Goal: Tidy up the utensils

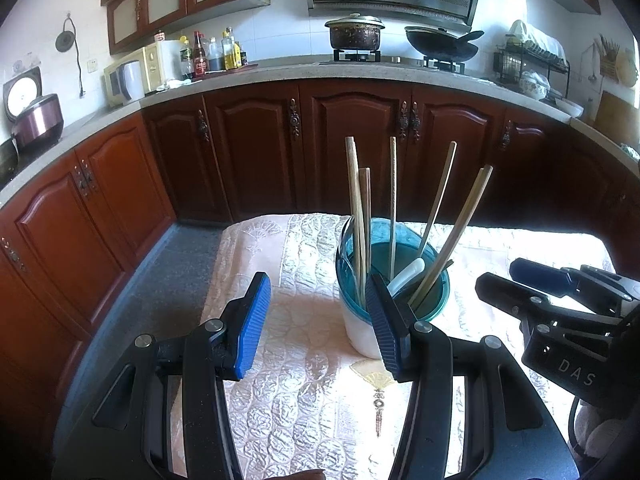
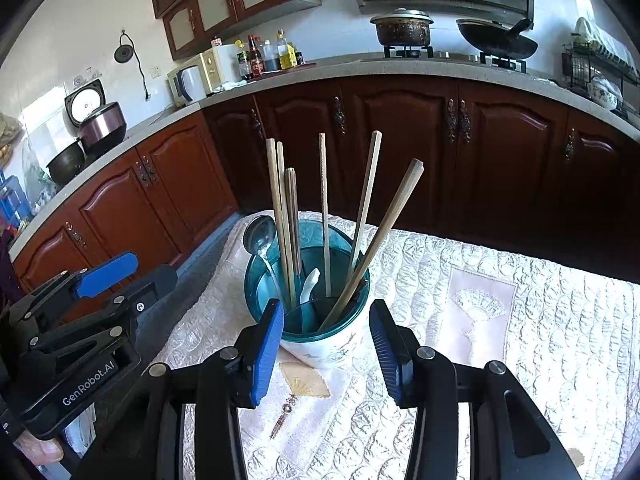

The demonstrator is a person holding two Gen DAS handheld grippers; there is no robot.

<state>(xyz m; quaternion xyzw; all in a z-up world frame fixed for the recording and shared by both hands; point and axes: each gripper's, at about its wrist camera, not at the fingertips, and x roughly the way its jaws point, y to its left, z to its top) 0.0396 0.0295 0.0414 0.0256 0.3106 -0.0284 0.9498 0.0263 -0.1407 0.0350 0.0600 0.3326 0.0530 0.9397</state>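
Note:
A utensil holder (image 1: 356, 328) with a white body and teal rim (image 2: 256, 292) stands on the quilted table. Several wooden chopsticks (image 1: 356, 208) (image 2: 324, 208) stand in it, with a white spoon (image 1: 406, 276) (image 2: 310, 286) and a metal ladle (image 2: 259, 236). My left gripper (image 1: 318, 320) is open and empty, just in front of the holder and a little to its left. My right gripper (image 2: 326, 350) is open and empty, its fingers either side of the holder's near wall. Each gripper shows in the other's view, the right (image 1: 520, 280) and the left (image 2: 132, 272).
The table wears a pale quilted cloth (image 1: 288, 400) (image 2: 520, 360) with a fan motif. Dark wooden cabinets (image 1: 352, 140) and a counter with stove, pot (image 1: 354, 34) and wok (image 2: 496, 40) run behind. The floor (image 1: 168, 264) lies to the left.

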